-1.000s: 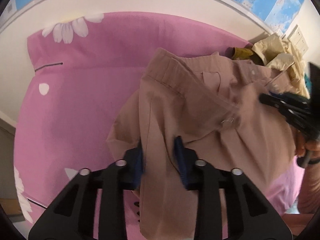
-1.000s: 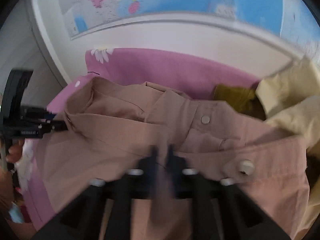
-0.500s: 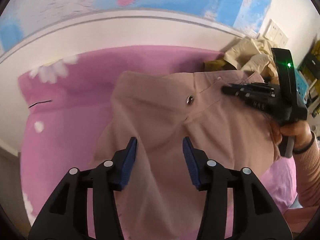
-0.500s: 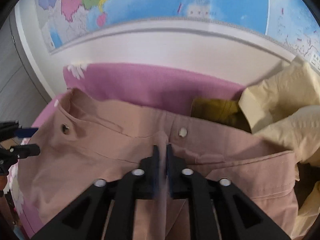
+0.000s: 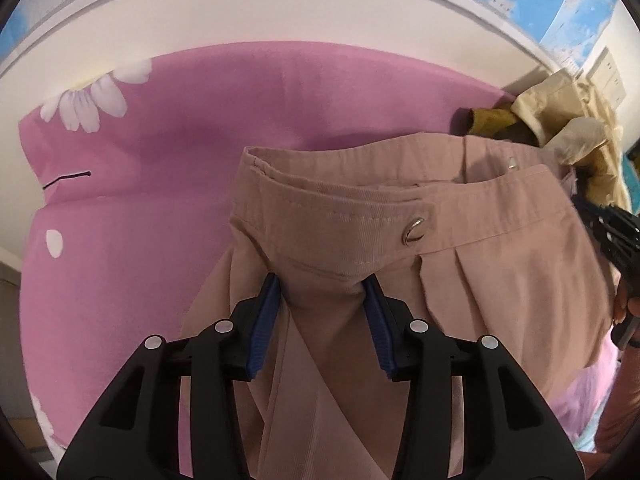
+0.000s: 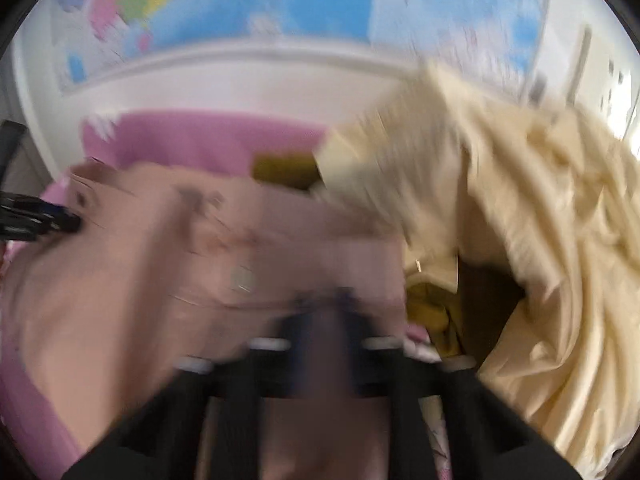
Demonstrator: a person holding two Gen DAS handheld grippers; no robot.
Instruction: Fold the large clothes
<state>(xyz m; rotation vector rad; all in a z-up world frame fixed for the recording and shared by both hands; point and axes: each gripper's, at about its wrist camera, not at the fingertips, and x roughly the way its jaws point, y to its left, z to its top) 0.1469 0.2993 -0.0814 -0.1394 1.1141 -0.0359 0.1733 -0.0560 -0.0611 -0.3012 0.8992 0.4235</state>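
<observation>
Here, the tan trousers (image 5: pixel 440 280) lie on the pink sheet (image 5: pixel 160 160), near the cream clothes (image 6: pixel 520 220). The left gripper (image 5: pixel 322 292) is closing around bunched waistband fabric; the right gripper (image 6: pixel 320 312), blurred, is pinching the trousers.

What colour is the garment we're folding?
Dusty pink-beige trousers with a silver button; clearest in the left wrist view.

Blurred view: right claw (image 6: pixel 320 312) clamped on the pink trousers (image 6: pixel 140 264), cream garment (image 6: pixel 520 220) heaped just right, left claw (image 6: pixel 60 218) at the waistband's far end.
</observation>
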